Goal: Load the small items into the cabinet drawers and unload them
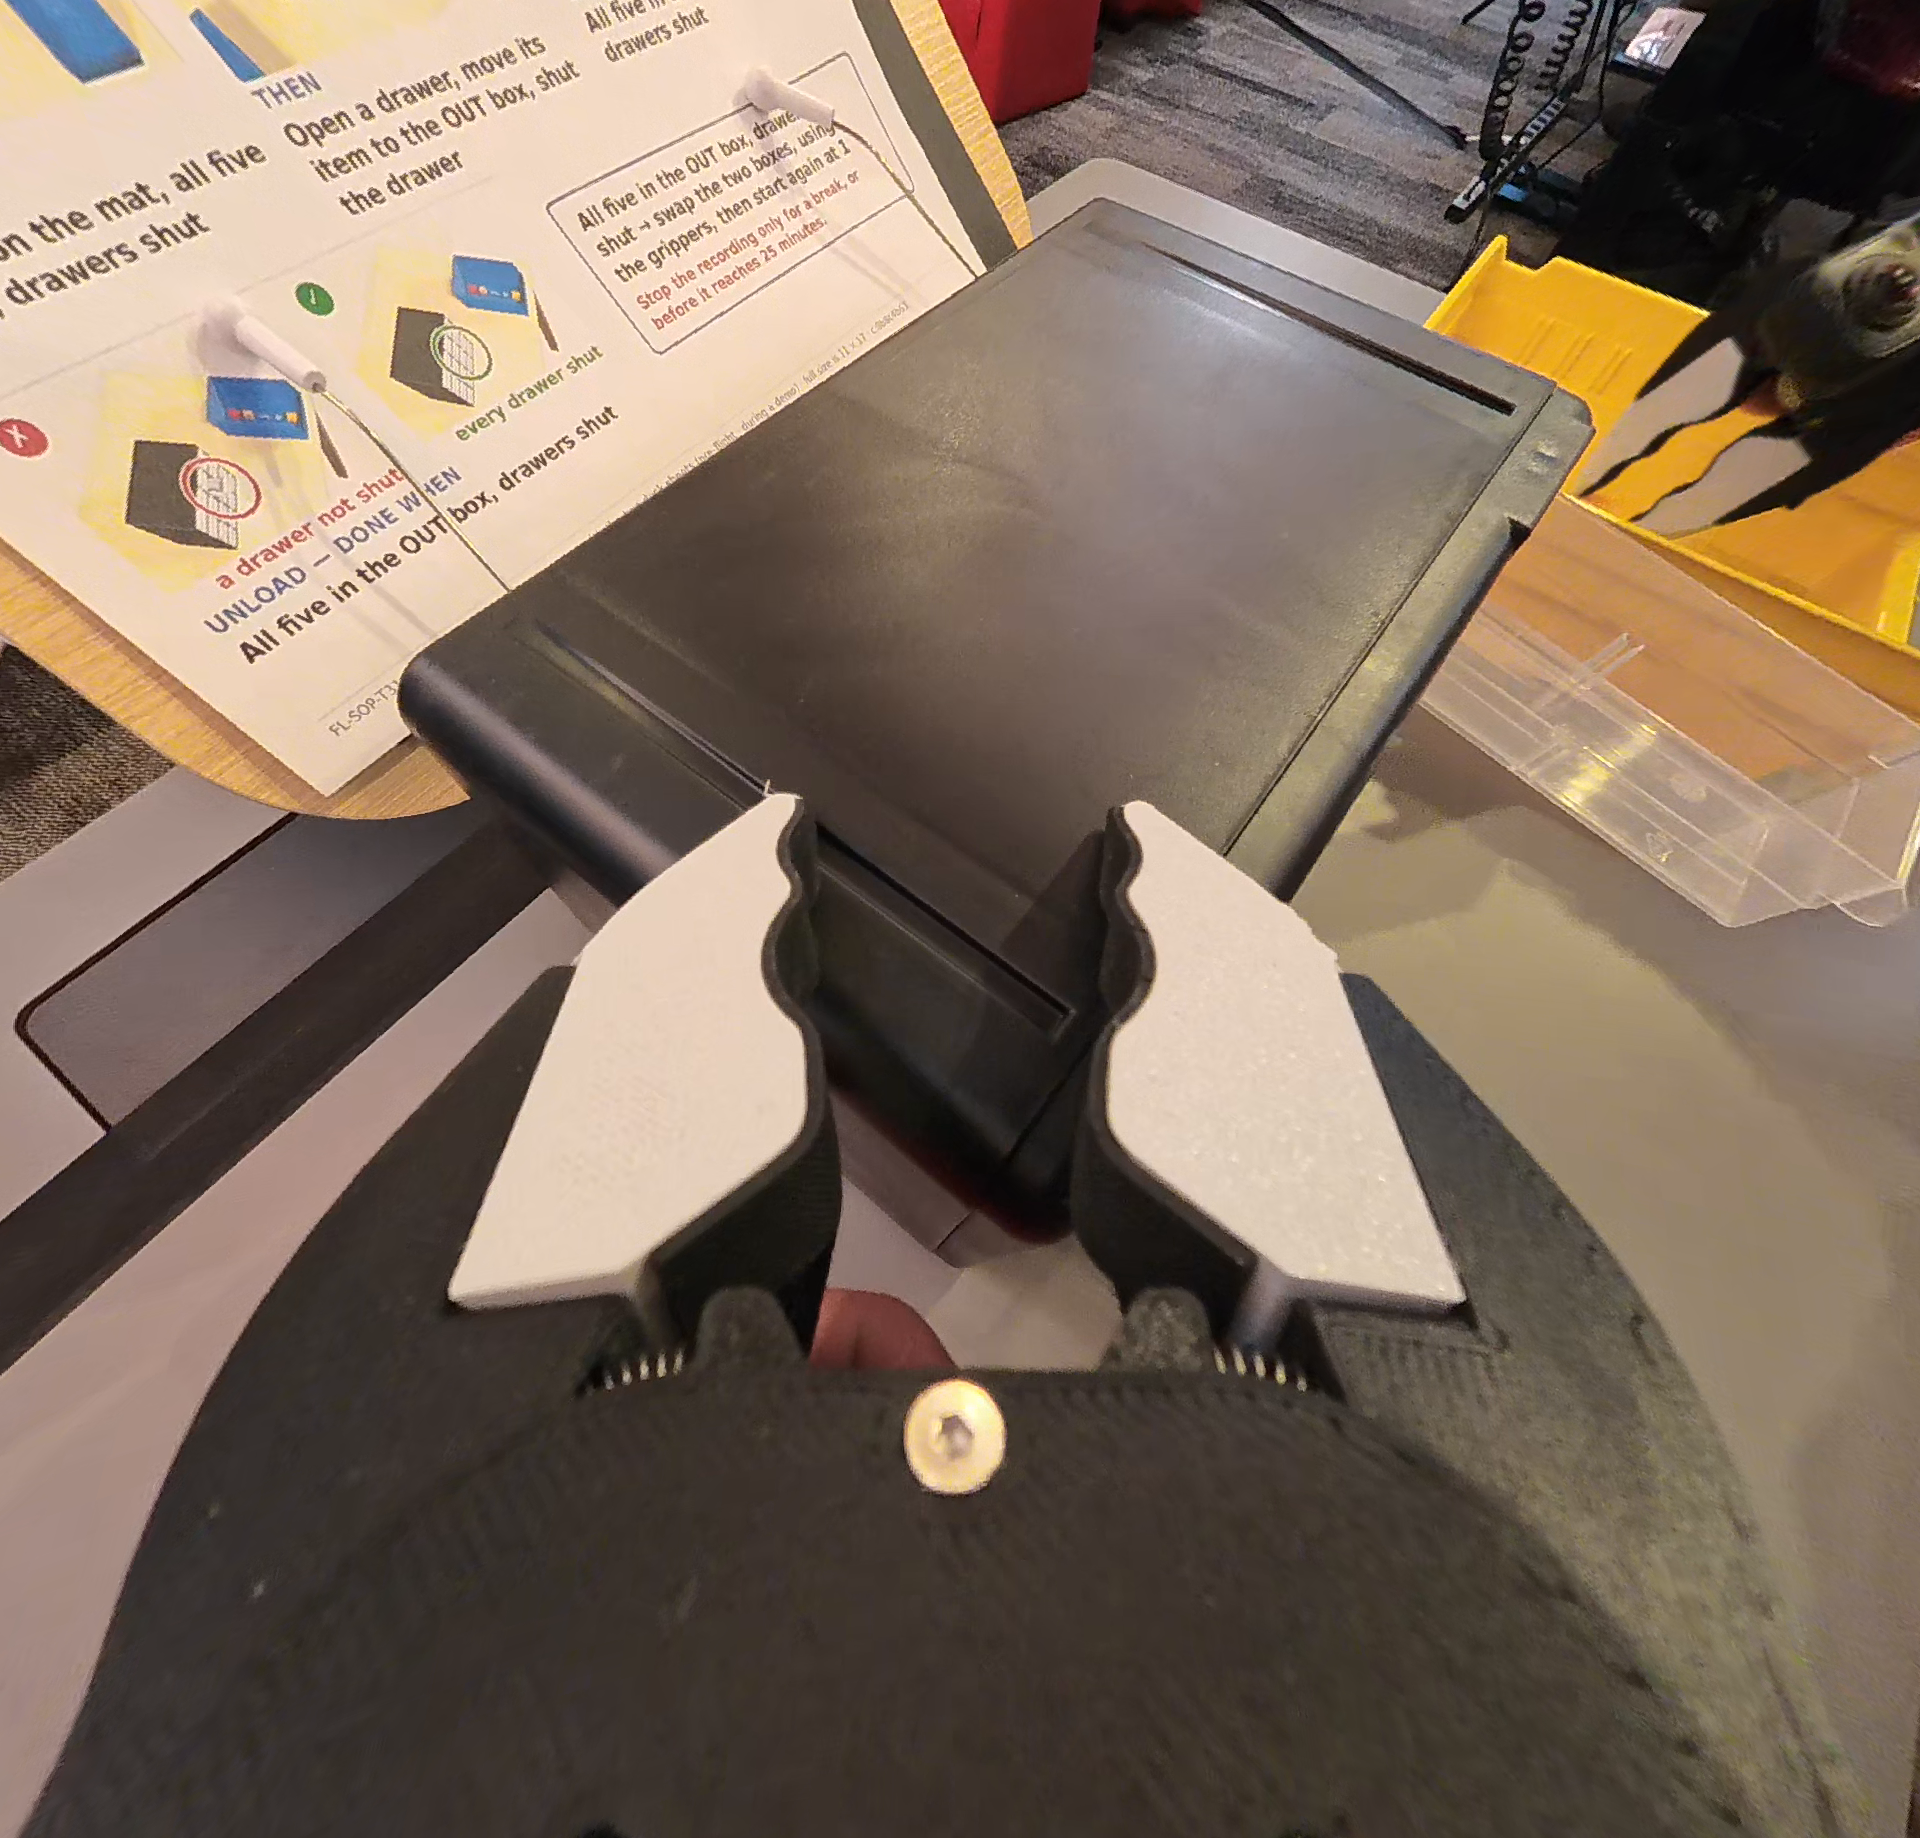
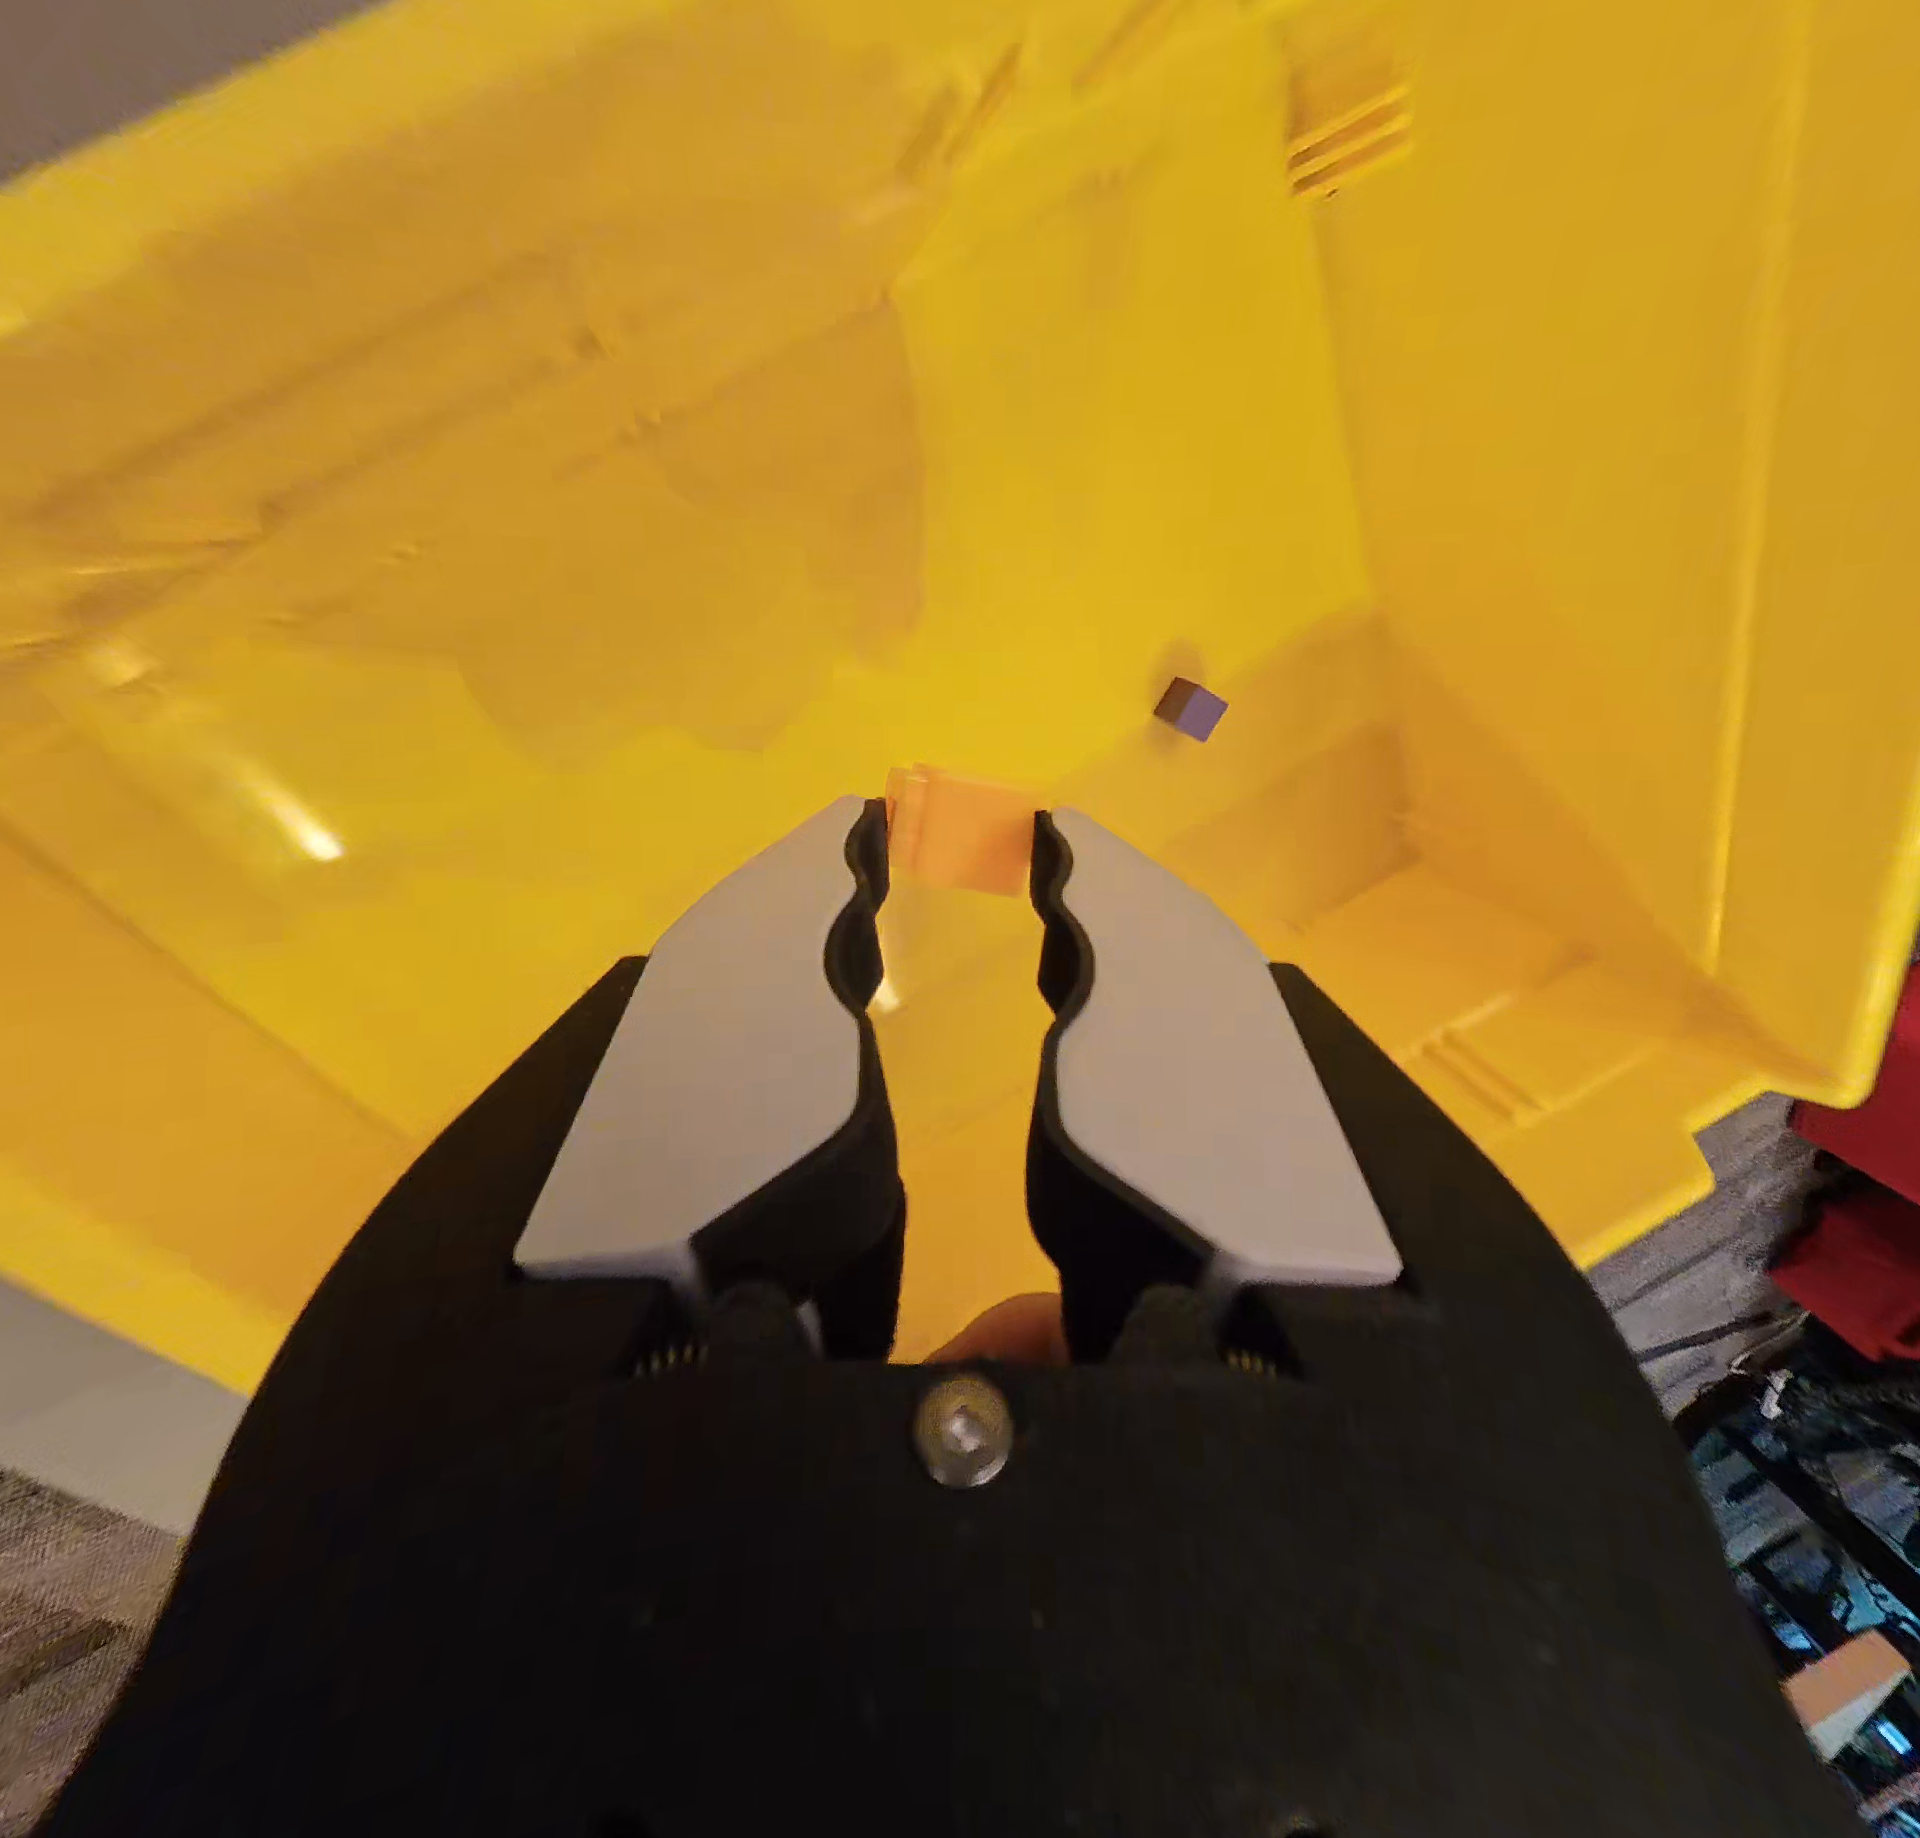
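The black cabinet (image 1: 1039, 562) stands on the table, seen from above. My left gripper (image 1: 956, 812) is open, its fingers astride the cabinet's near top edge; I cannot tell if they touch it. My right gripper (image 2: 956, 820) is shut on a small orange block (image 2: 961, 848) held at its fingertips inside the yellow bin (image 2: 520, 438). A small purple cube (image 2: 1191, 709) lies on the bin floor just beyond. In the left wrist view the right gripper (image 1: 1808, 365) shows blurred over the yellow bin (image 1: 1558, 334).
A clear plastic drawer (image 1: 1683, 749) lies on the grey table (image 1: 1558, 1061) right of the cabinet. A printed instruction sheet on a wooden board (image 1: 364, 282) leans behind the cabinet. Red bins (image 1: 1018, 12) and cables sit on the carpet beyond. One gripper's finger ends stand about 50 cm off the other's.
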A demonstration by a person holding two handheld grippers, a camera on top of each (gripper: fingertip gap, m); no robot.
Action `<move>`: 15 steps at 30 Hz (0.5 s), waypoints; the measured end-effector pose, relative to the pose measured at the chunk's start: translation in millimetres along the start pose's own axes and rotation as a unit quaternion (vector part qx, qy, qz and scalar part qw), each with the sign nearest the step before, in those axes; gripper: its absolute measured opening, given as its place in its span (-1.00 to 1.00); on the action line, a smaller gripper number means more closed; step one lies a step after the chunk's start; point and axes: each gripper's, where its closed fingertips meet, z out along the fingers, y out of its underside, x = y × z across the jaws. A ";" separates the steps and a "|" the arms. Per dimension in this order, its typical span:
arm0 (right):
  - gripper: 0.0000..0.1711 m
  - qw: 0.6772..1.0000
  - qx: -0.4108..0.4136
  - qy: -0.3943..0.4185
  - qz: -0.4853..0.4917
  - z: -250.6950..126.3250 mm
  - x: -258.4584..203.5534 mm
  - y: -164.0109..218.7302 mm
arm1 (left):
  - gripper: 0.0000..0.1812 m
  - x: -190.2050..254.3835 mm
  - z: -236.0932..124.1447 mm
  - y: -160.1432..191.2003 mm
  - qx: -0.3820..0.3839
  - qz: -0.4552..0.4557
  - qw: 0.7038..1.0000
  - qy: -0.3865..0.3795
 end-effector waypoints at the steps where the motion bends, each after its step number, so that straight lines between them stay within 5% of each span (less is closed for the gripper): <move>1: -0.71 1.000 0.001 0.001 0.001 5.1 1.1 0.5 | -0.42 0.1 0.0 0.0 -0.001 0.001 1.000 0.000; 15: -0.66 0.999 -0.013 -0.025 0.036 35.6 11.5 13.5 | -0.42 0.0 -0.1 0.0 0.000 0.001 1.000 0.000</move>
